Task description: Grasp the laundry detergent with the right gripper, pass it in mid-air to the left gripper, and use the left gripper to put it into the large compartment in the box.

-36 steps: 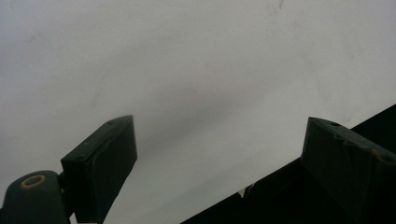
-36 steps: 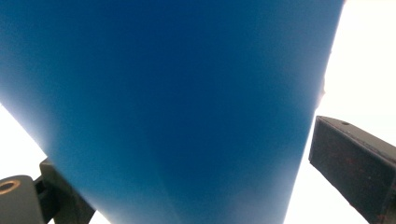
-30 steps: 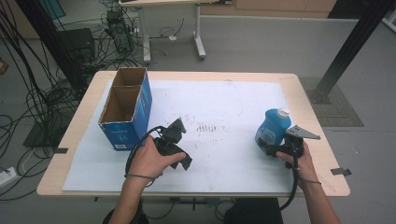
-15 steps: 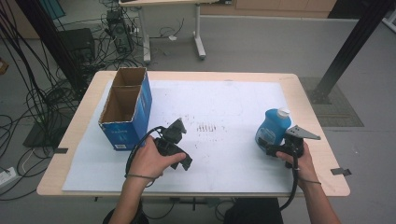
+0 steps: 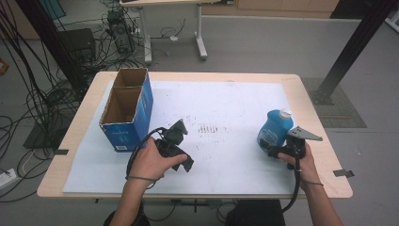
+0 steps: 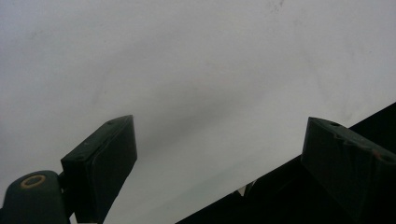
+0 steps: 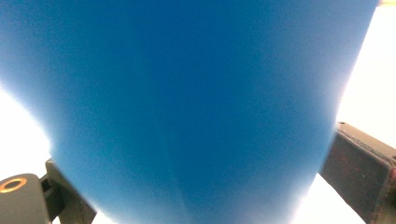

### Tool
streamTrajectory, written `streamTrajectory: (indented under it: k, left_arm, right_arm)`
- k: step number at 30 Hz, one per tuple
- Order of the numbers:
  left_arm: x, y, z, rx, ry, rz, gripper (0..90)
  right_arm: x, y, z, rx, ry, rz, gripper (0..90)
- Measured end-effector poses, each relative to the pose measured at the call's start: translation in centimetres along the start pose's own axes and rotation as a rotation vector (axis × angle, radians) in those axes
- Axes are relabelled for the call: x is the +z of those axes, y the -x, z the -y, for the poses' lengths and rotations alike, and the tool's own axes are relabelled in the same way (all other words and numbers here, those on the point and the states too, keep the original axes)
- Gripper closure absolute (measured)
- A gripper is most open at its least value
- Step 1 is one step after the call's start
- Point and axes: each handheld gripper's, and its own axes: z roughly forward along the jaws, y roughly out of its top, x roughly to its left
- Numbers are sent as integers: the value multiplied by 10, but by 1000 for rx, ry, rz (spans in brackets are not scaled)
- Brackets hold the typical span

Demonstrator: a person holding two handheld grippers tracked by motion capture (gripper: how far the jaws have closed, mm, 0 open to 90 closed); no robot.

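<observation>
Nothing has moved since a second ago: my left gripper [image 5: 186,165] rests wide open and empty on the white sheet [image 5: 226,108]. My right gripper [image 5: 273,151] clasps the upright blue bottle [image 5: 274,129] low down at the table's right. Gripped so low, it could tip or slip if lifted toward the far cardboard box [image 5: 127,110].

White sheet [image 5: 226,108] open mid-table; cardboard box [image 5: 127,110] blocks left edge, blue bottle [image 5: 273,129] stands right.

The cardboard box [image 5: 126,110] sits on the table's [image 5: 310,101] left side, the detergent bottle [image 5: 273,128] stands upright well apart on the right, and the white sheet [image 5: 226,101] is under both.
</observation>
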Motion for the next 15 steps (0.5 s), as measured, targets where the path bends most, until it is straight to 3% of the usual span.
streamTrajectory:
  k: [15]
  left_arm:
    - [0, 1, 0, -3, -3, 0, 109]
  right_arm:
    - [0, 0, 0, -3, 4, -1, 56]
